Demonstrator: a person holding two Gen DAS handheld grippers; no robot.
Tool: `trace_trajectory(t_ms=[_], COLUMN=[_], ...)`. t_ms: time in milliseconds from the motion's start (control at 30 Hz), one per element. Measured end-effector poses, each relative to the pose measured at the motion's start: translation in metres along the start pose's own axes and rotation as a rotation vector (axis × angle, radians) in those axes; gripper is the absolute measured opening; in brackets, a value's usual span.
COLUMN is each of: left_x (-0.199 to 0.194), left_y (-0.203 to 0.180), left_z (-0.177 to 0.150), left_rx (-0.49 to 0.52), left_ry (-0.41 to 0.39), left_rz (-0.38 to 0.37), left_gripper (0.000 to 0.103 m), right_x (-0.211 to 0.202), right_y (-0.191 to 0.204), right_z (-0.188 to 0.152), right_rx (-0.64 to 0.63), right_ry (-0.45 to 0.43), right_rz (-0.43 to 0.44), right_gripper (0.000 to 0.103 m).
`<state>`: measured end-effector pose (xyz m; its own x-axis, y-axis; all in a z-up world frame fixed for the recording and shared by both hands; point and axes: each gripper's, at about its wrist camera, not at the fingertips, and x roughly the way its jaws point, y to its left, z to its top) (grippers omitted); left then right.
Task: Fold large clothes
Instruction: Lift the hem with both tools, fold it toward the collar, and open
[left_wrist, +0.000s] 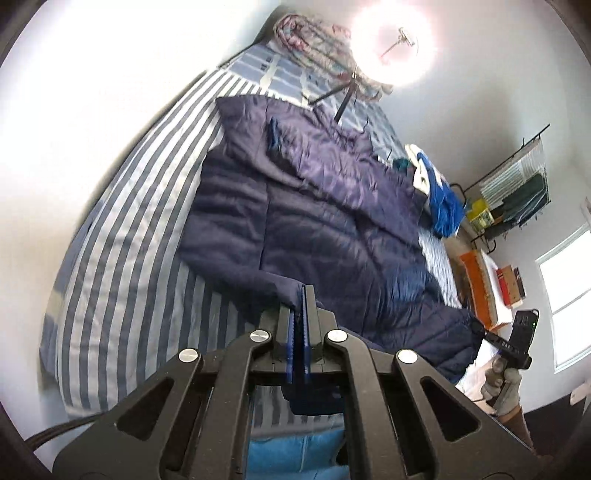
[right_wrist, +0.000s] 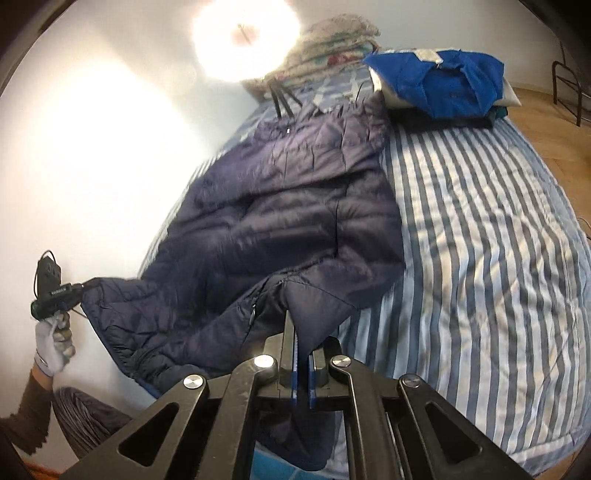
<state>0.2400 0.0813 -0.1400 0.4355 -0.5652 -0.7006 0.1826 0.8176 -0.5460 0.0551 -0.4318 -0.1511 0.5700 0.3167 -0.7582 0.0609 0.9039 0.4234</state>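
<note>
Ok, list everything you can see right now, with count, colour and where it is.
Jacket: one, navy, quilted, spread on the bed, near hem lifted at both corners.
Bed cover: one, blue and white stripes, under the jacket.
Blue shirt: one, on a small pile of clothes at the far right corner of the bed.
Blanket: one, pale floral, folded at the head of the bed.
Ring light: one, glaring white, on a black tripod at the head.
Rack: one, black, by the far wall.
Left gripper: black, blue fingers, shut on a hem corner.
Right gripper: same, shut on the other corner.
Gloved hands: two, white, holding the grippers.
</note>
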Motion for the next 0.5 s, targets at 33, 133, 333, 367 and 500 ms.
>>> trace_trajectory(t_ms=[33,133,333,367,500], left_x=[0.002,0.01,0.029,0.033,0.051], left_y=[-0.002,-0.004,-0.001,0.0,0.002], left_z=[0.004,0.021,0.056,0.063,0.091], left_rx=[0.002,-0.005,-0.018,-0.021,-0.019], left_ry=[-0.008,-0.033,-0.063,-0.07,-0.09], left_rz=[0.002,0.003,0.018,0.023,0.047], left_gripper=[0.001,0.001,0.001,0.001,0.0], right_x=[-0.001,0.0,0.014,0.018,0.04], right_y=[0.001,0.005,0.01,0.008,0.001], right_z=[0.004,0.022,0.065,0.074,0.107], right_rx=[-0.001,-0.014,-0.031,-0.027,-0.015], right_ry=[-0.005,-0.025,-0.045,-0.045,-0.035], right_rz=[0.001,0.002,-0.013,-0.017,-0.04], right_gripper=[0.001,0.0,0.0,0.0,0.0])
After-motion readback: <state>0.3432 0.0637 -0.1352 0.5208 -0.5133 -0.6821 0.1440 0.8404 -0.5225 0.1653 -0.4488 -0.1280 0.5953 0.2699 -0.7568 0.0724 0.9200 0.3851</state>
